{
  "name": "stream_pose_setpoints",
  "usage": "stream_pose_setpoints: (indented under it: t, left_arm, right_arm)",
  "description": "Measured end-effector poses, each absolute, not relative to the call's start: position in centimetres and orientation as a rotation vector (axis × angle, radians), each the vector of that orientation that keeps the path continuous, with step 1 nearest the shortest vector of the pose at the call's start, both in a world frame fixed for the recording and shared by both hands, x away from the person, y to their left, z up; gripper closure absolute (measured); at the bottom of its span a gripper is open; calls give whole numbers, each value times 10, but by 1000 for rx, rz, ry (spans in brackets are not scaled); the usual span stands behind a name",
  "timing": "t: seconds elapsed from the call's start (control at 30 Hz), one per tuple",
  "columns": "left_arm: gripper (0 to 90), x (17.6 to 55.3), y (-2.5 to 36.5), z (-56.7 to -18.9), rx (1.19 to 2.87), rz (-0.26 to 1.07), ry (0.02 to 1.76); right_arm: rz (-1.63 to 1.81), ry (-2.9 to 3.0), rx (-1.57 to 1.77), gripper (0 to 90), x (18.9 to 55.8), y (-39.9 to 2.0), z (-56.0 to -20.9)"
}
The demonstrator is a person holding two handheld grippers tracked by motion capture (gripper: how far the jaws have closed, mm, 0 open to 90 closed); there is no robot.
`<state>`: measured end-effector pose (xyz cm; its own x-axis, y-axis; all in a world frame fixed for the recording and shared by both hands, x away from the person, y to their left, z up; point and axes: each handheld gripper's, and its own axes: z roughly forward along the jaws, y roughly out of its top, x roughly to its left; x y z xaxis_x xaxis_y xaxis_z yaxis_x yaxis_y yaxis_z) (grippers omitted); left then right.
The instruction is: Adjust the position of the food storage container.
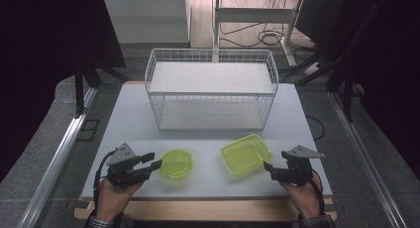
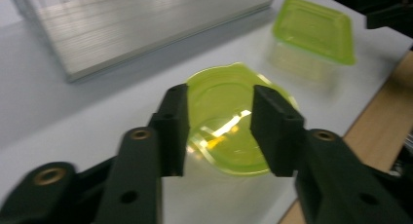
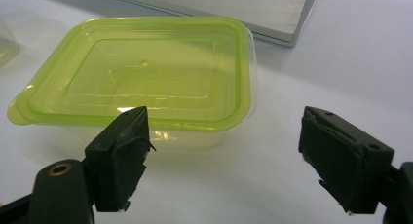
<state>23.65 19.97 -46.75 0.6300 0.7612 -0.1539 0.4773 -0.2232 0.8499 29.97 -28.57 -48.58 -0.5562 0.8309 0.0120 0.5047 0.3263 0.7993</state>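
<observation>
L claw (image 1: 156, 163), lower left of the high view: jaws partly drawn in, one on each side of the near rim of the round green container (image 1: 176, 164). Whether the pads actually press the rim can't be told from the left gripper view; the container sits between them, lid on. R claw (image 1: 267, 167), lower right of the high view: released, jaws wide apart, nothing between them, tips just short of the near right corner of the rect. green container (image 1: 246, 154), not touching. Rect. container lies lower centre-right on the desk (image 1: 133, 114), lid on, well apart from the round one at lower centre-left. Behind both, centre of frame, stands a white wire basket (image 1: 211, 87).
</observation>
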Motion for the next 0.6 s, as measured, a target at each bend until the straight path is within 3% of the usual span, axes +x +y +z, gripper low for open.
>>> stream_pose_setpoints:
  t: [0.33, 0.6]
  left_arm:
    - [895, 232, 163, -468, 1926, 326, 902]
    - [900, 230, 132, -474, 1973, 293, 832]
  right_arm:
    - [1083, 2196, 1167, 183, 300, -284, -487]
    - [1072, 2203, 1148, 176, 300, -281, -488]
